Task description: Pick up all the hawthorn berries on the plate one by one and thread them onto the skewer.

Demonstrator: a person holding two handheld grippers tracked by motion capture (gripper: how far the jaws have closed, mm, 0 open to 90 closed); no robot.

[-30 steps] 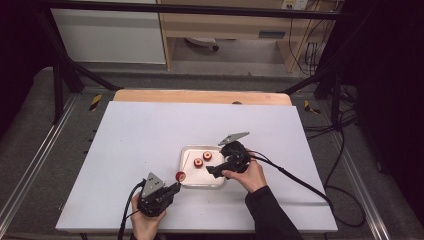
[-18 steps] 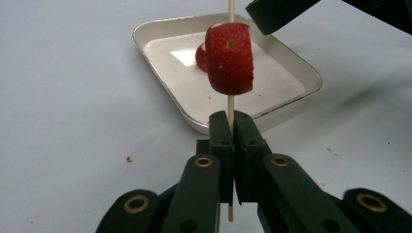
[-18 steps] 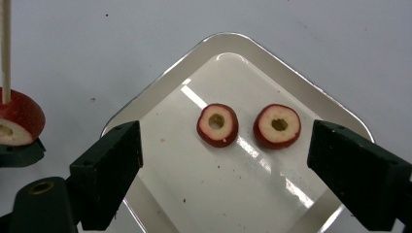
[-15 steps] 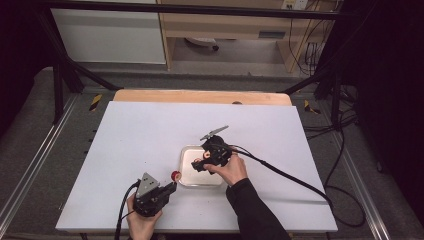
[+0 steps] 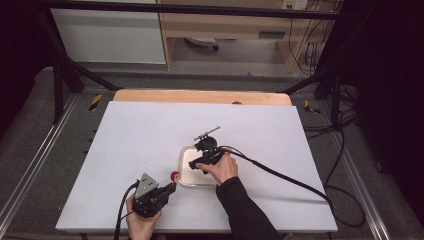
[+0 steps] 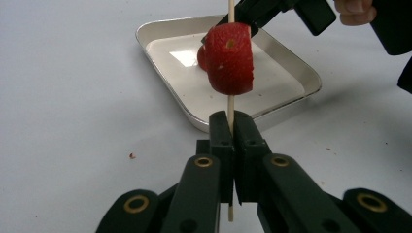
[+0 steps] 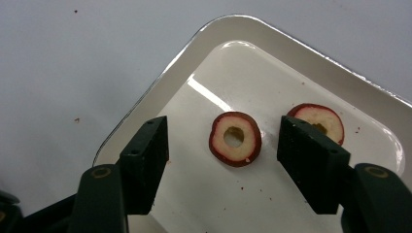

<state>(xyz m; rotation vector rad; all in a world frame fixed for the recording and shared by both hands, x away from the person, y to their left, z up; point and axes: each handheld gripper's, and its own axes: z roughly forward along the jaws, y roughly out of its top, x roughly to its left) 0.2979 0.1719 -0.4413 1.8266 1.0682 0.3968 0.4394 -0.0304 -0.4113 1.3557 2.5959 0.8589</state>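
Writing: none legible | left claw [image 6: 232,127] clamps skewer [image 6: 231,104] | right claw [image 7: 223,145] closing, straddles slice [image 7: 235,139]

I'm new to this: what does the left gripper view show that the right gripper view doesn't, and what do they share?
Left gripper view: the left gripper shut on a thin wooden skewer carrying a chunky red fruit piece. Right gripper view: the right gripper, jaws just closing, flanks a ring-shaped red-skinned fruit slice without touching it; a second slice lies beside. Both: the shallow white rectangular tray on the white table.
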